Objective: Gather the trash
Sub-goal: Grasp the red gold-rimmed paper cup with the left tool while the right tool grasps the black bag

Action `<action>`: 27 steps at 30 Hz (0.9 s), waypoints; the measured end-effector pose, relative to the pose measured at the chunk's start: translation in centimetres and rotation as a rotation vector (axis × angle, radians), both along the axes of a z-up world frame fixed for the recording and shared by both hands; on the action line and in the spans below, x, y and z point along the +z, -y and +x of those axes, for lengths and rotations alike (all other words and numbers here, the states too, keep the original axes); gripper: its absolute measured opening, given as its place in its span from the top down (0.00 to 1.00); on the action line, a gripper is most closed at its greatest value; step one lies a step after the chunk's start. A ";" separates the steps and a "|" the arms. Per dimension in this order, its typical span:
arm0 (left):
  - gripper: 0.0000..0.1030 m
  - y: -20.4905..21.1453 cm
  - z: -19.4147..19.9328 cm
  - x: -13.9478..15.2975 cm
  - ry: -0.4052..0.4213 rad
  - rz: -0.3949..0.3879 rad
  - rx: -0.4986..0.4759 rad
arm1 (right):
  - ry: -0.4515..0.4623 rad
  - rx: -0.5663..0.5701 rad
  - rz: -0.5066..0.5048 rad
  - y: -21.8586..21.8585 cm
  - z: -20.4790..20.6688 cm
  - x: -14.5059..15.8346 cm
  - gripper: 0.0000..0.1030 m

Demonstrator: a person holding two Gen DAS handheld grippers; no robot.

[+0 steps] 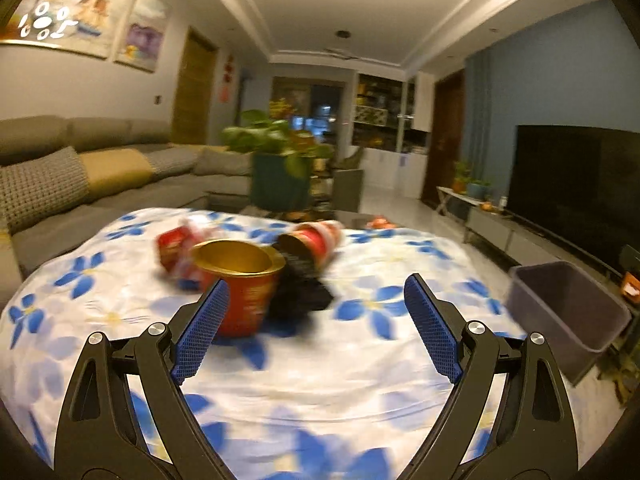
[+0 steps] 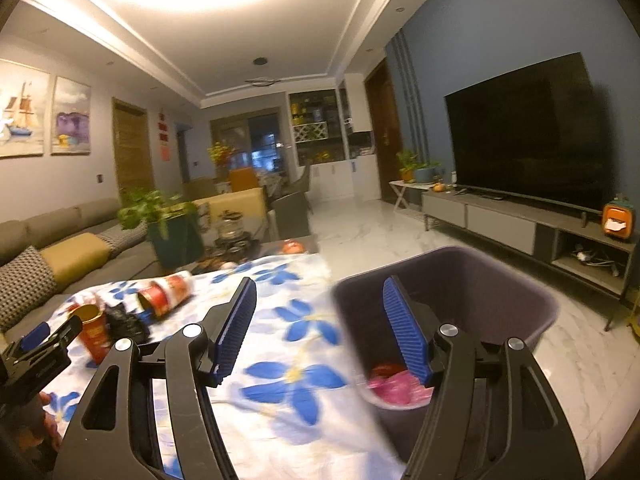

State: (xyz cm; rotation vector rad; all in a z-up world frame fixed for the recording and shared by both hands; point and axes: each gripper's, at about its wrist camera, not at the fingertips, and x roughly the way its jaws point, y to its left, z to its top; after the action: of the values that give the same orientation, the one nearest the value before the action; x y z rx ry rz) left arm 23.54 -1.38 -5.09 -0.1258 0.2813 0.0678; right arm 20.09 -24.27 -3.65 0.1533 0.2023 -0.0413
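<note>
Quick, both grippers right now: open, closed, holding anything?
Left gripper: open, empty, with the upright red cup just ahead by one finger.
Right gripper: open, empty, over the edge of the bin.

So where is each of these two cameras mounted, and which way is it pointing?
Left wrist: on the left gripper, looking over the floral tablecloth at the upright red cup; open blue fingers show.
Right wrist: on the right gripper, above the table edge and the grey bin; open fingers show, plus the left gripper.
Shared: cup, tablecloth, bin, television.
</note>
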 end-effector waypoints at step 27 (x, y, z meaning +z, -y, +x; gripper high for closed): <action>0.15 -7.3 8.4 -3.1 -0.205 -0.045 -0.045 | -0.082 0.229 -0.032 -13.2 7.0 -1.1 0.37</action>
State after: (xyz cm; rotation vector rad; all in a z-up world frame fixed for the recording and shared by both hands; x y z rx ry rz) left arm 31.96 5.89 -8.21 -0.1578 0.4907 0.0295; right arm 27.14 -11.10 -4.77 0.0954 0.2997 0.1770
